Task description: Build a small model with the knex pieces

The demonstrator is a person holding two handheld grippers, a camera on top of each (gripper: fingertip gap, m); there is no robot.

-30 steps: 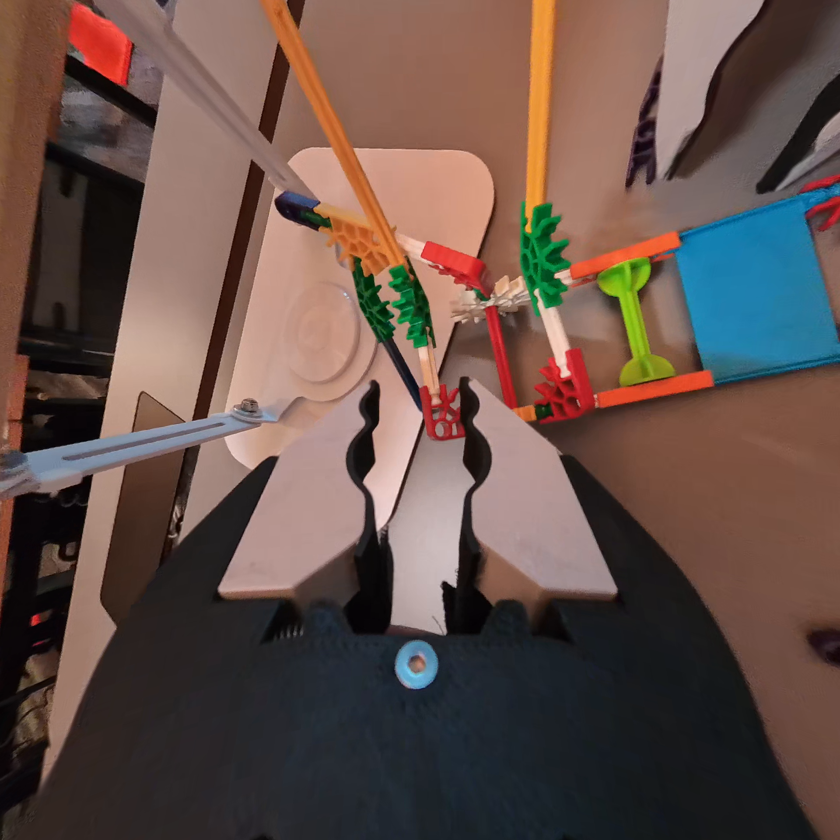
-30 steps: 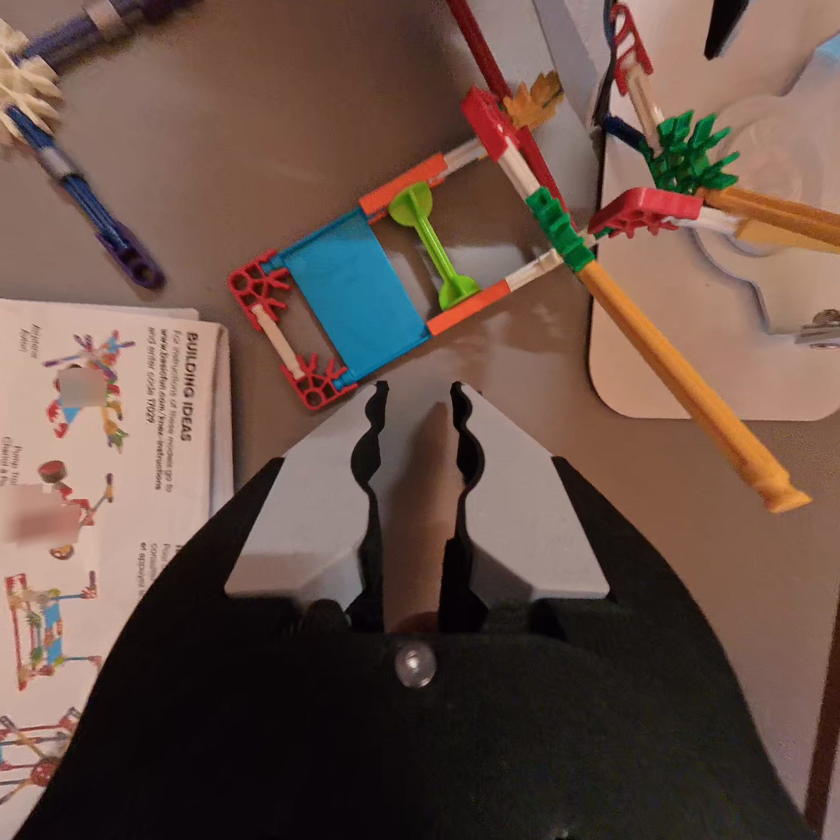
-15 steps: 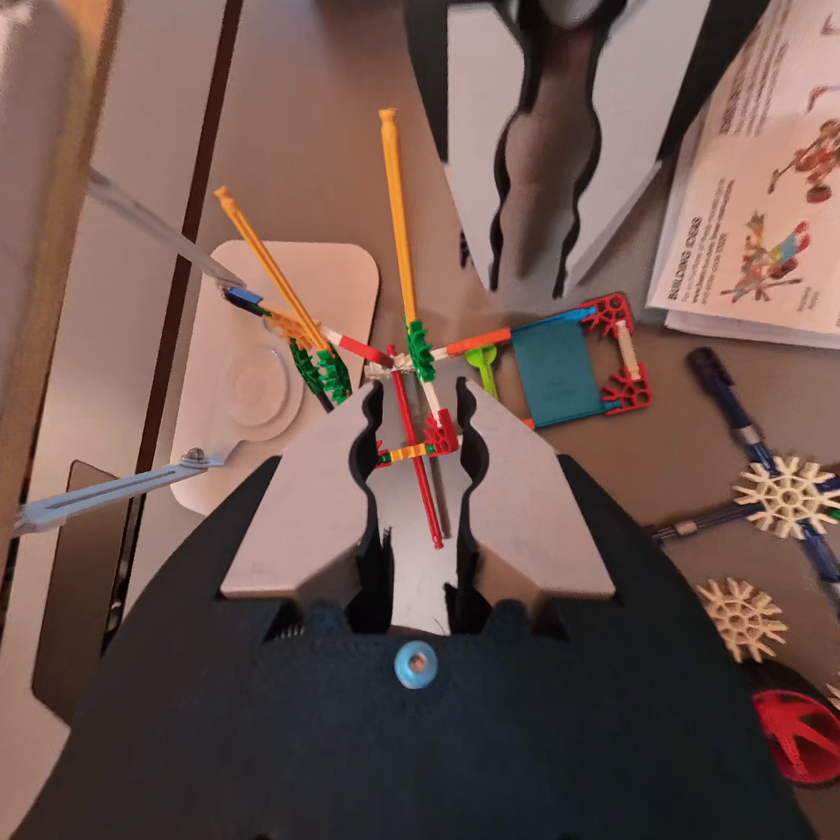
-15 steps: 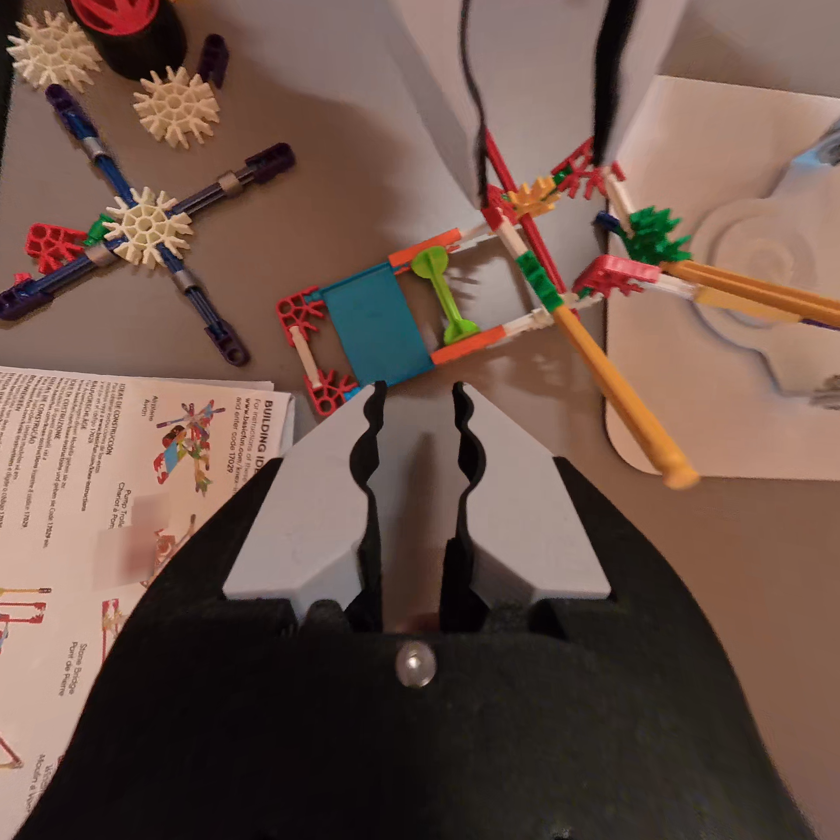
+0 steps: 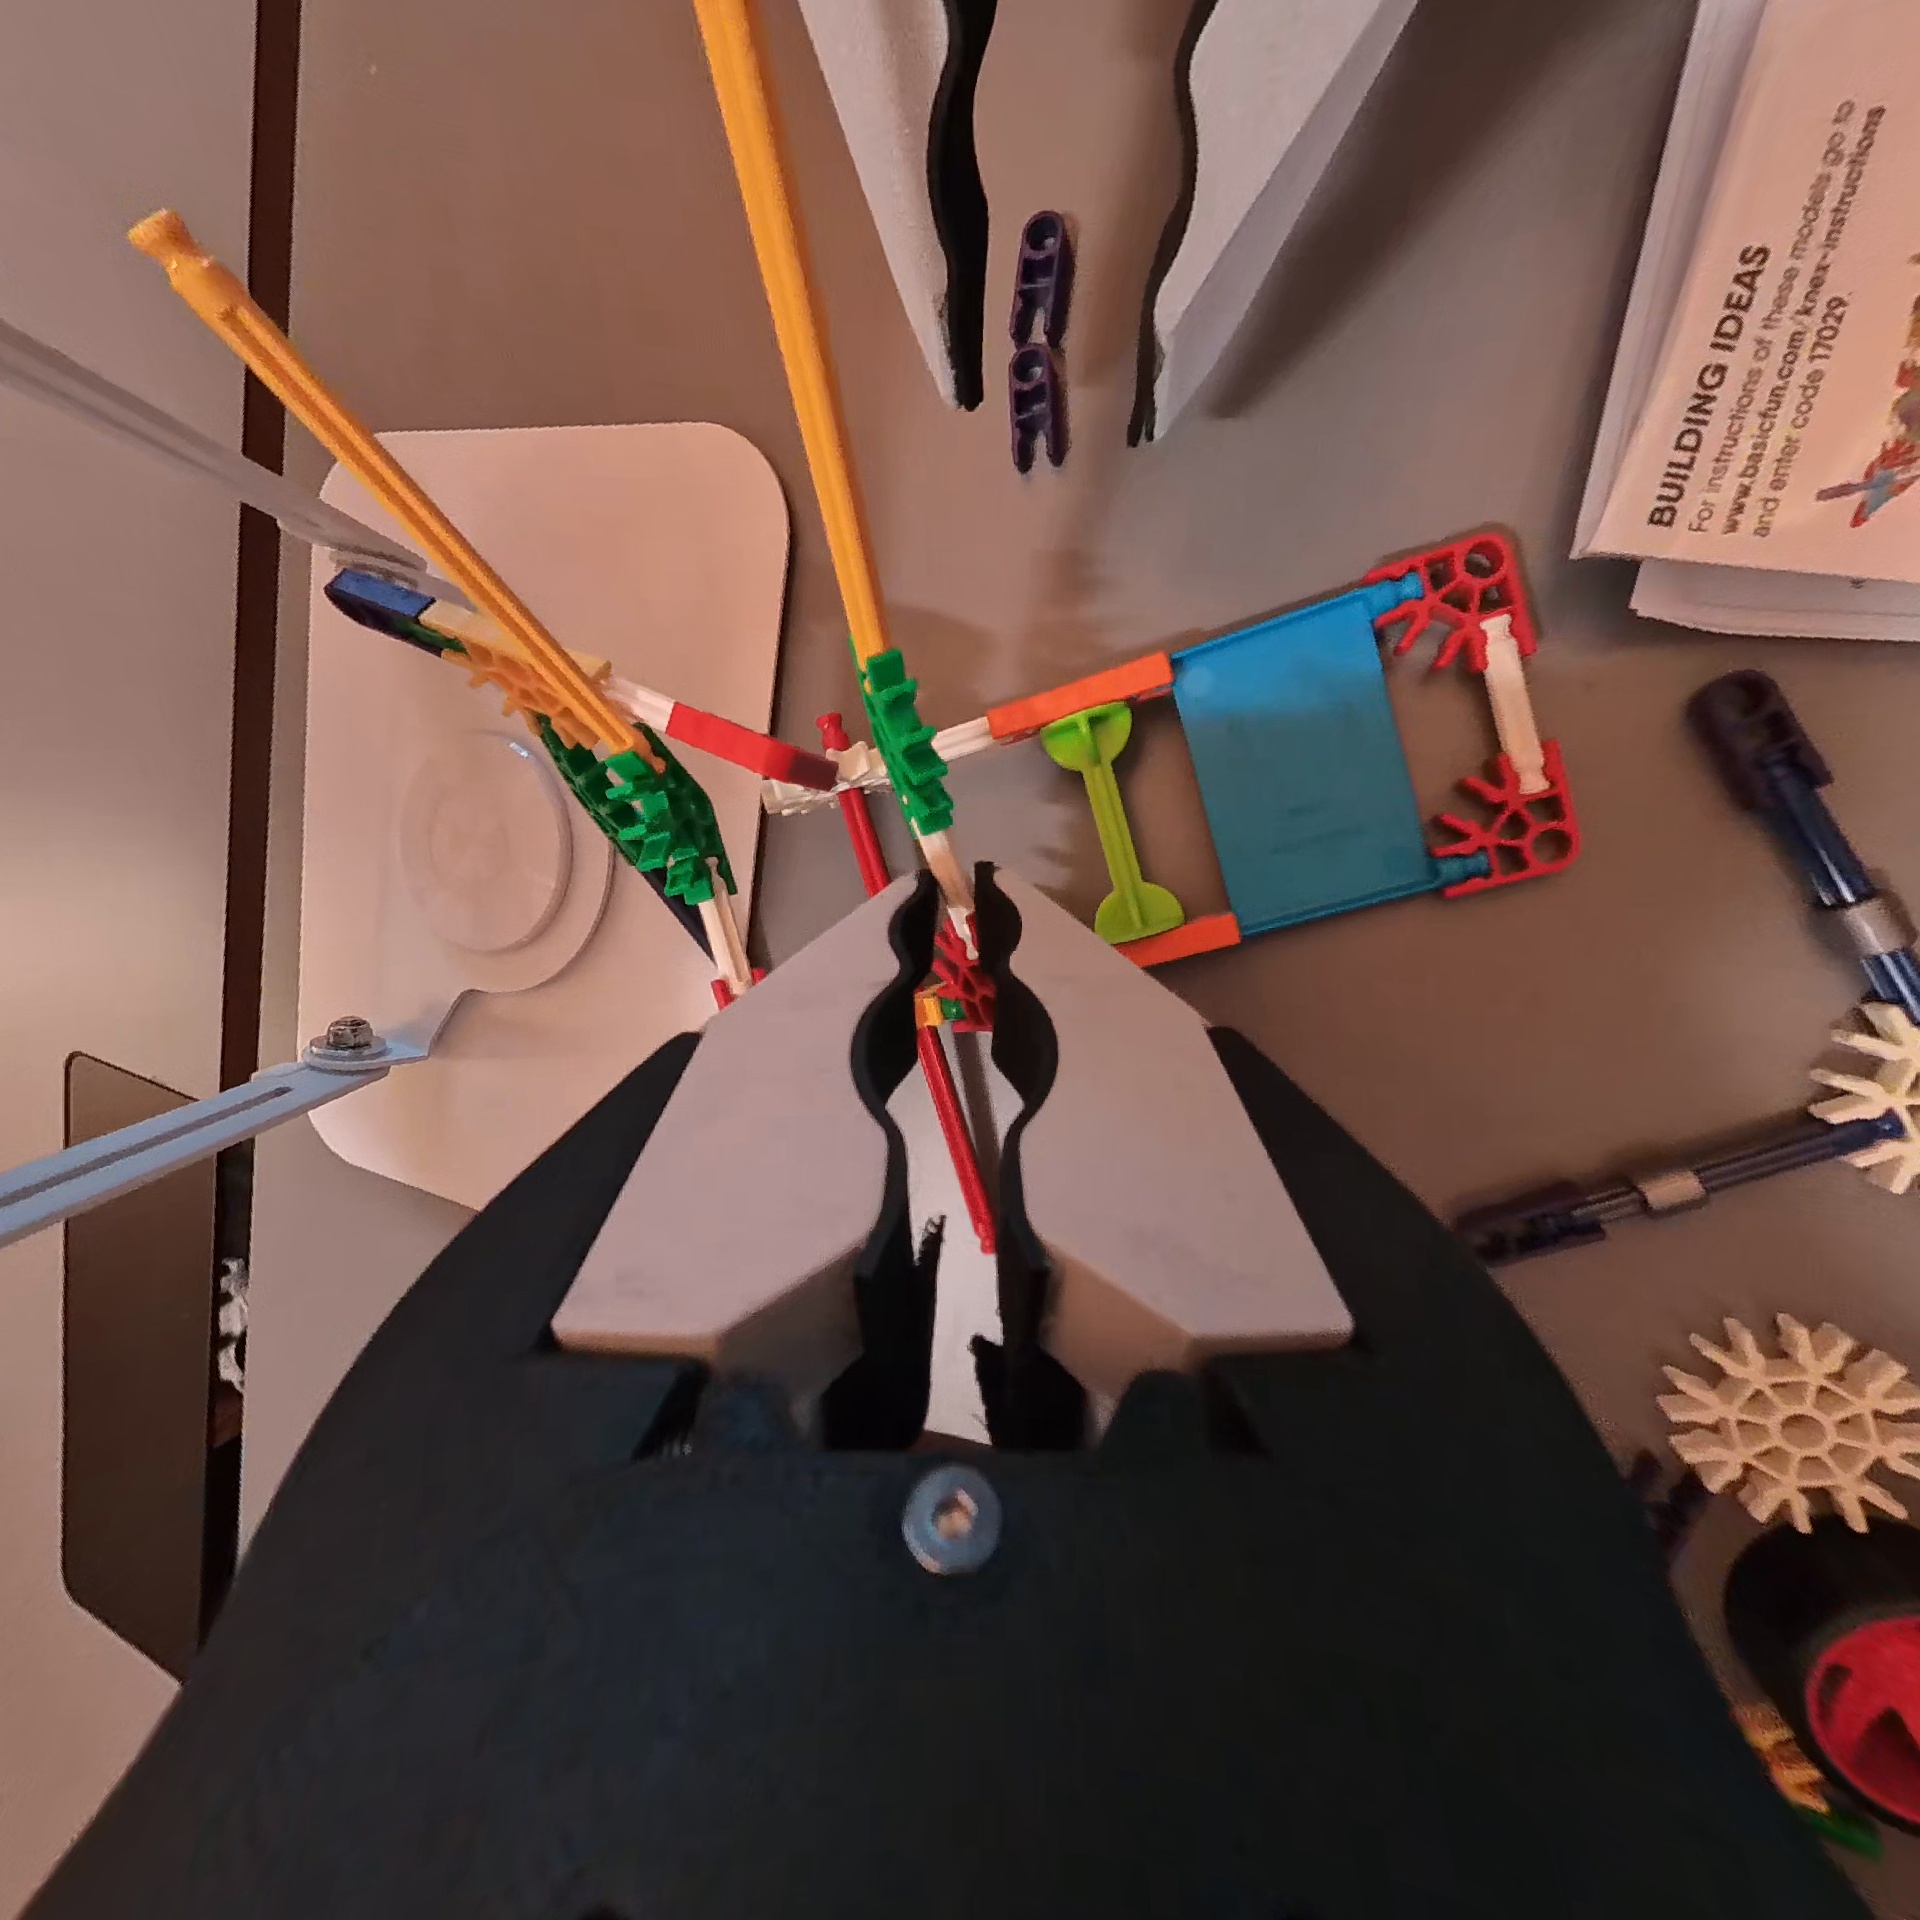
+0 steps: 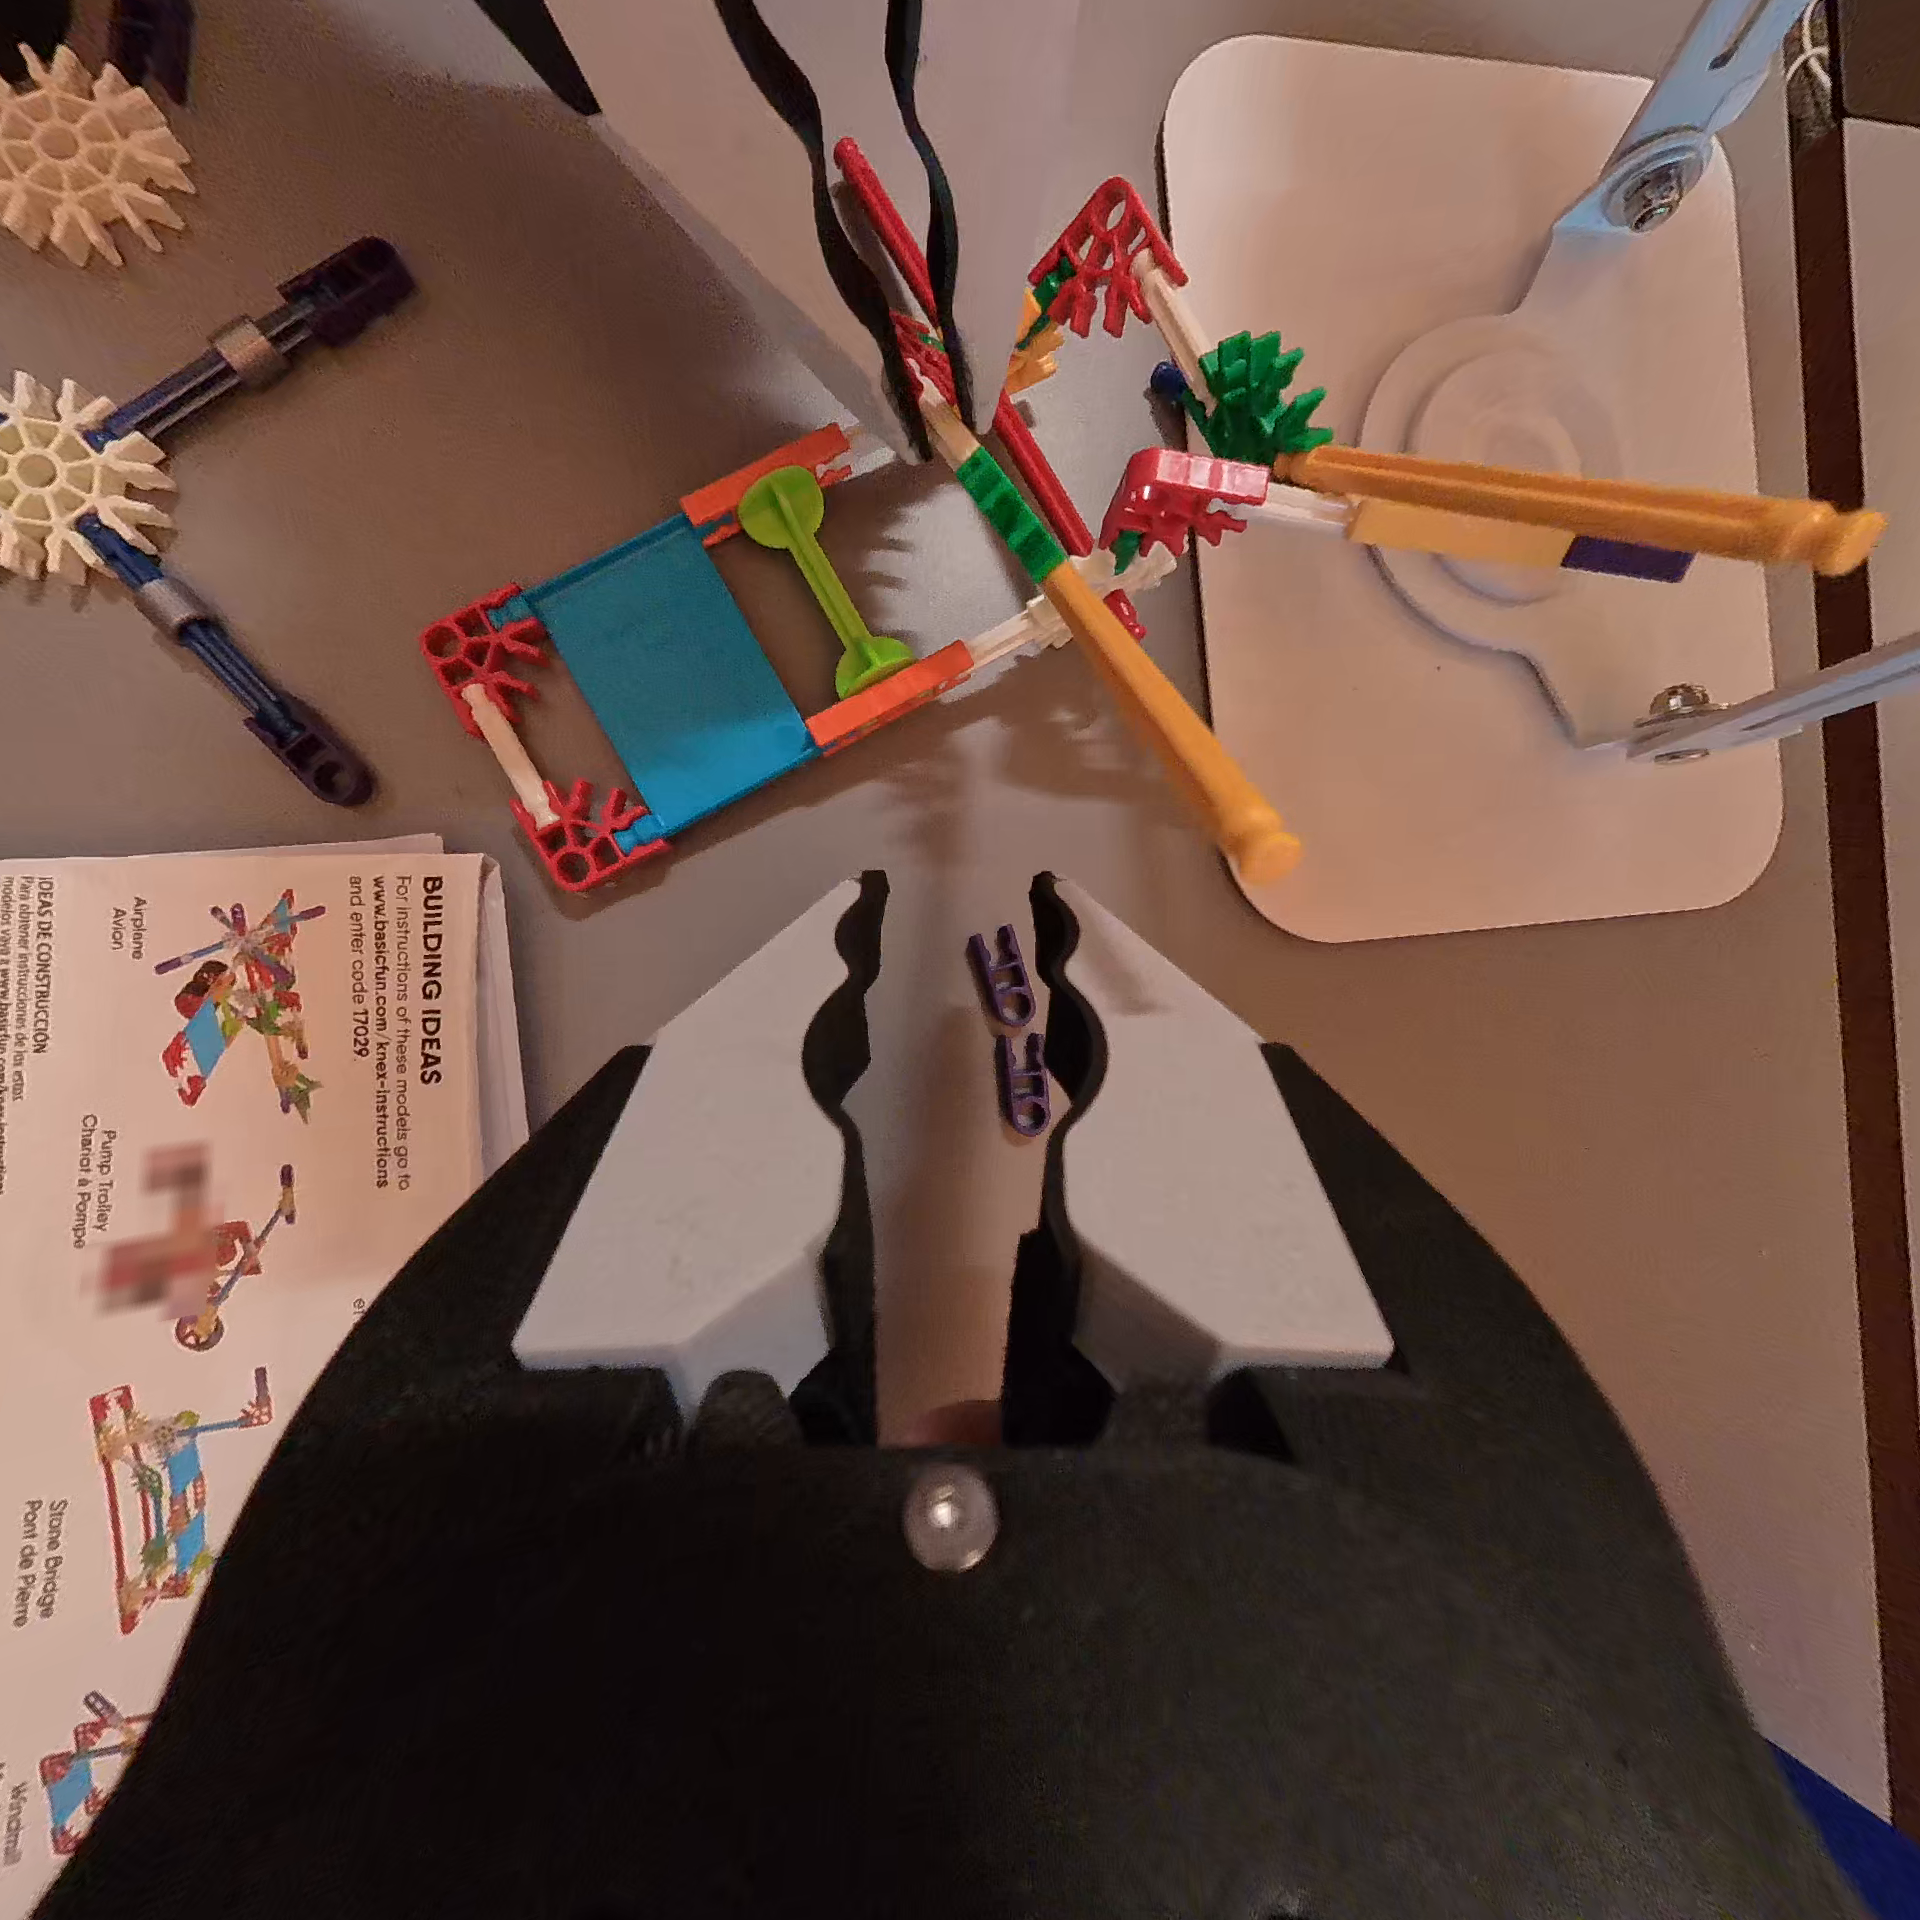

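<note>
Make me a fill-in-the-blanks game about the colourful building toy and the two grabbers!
1. The left gripper pinches the toy model by a thin ___ rod.
2. The flat panel in the toy model is ___.
3. On the table, between the open fingers of the right gripper, lie ___ small purple connectors.

Missing words: white; blue; two

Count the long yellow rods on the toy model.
2. One yellow rod slants out from the green connector toward the white plate's near corner; the other lies over the plate. More may be hidden.
</note>
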